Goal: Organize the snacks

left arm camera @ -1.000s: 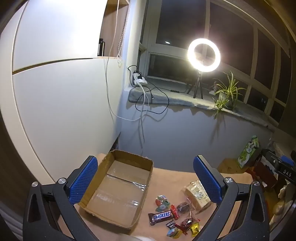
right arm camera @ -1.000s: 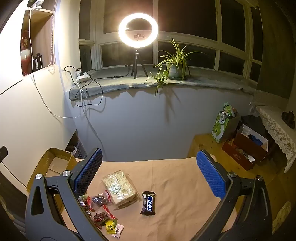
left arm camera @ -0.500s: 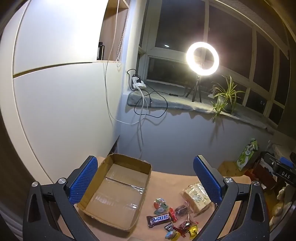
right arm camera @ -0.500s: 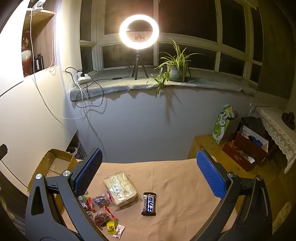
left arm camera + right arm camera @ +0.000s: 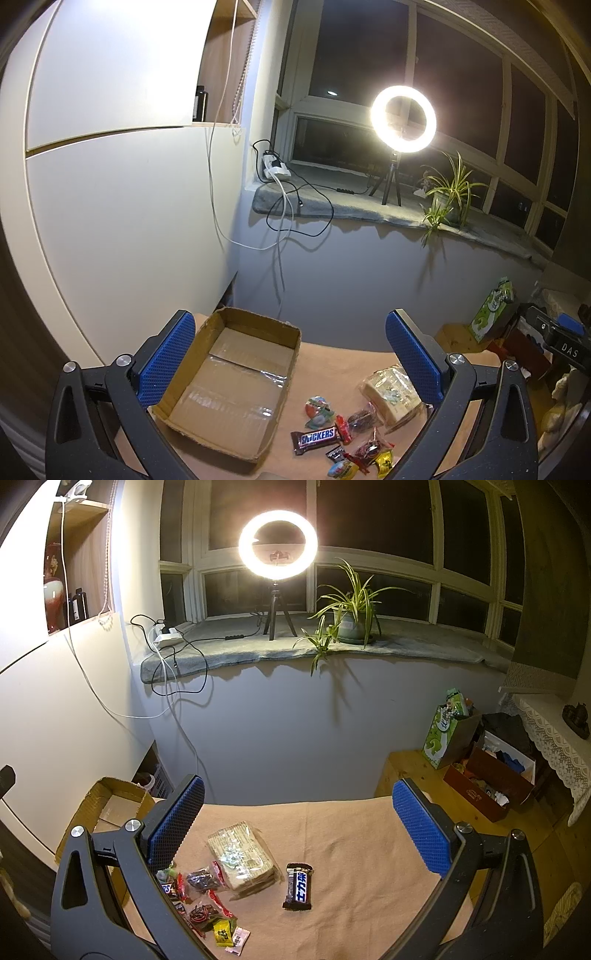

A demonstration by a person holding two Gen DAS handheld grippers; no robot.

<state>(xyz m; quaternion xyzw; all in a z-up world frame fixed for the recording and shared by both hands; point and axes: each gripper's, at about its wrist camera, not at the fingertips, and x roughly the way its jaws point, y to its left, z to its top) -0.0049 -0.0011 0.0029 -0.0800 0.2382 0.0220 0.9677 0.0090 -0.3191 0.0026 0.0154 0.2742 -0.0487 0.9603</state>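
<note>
An open, empty cardboard box (image 5: 229,384) lies at the table's left; its corner also shows in the right wrist view (image 5: 110,805). Snacks lie to its right: a Snickers bar (image 5: 316,439), a clear pack of crackers (image 5: 389,393) (image 5: 242,854), a round candy (image 5: 317,406) and several small wrapped candies (image 5: 365,454) (image 5: 207,904). A dark chocolate bar (image 5: 298,886) lies apart to the right. My left gripper (image 5: 291,354) is open and empty, high above the box and snacks. My right gripper (image 5: 299,823) is open and empty above the crackers and dark bar.
The table has a tan cloth (image 5: 351,834). A wall and windowsill with ring light (image 5: 277,544), plant (image 5: 347,609) and cables stand behind. A white cabinet (image 5: 110,221) is at the left. A green bag (image 5: 443,734) and boxes sit on the floor at right.
Both grippers have risen slightly and tilted up; the table things sit lower in both views. Nothing on the table has moved. Both grippers stay open.
</note>
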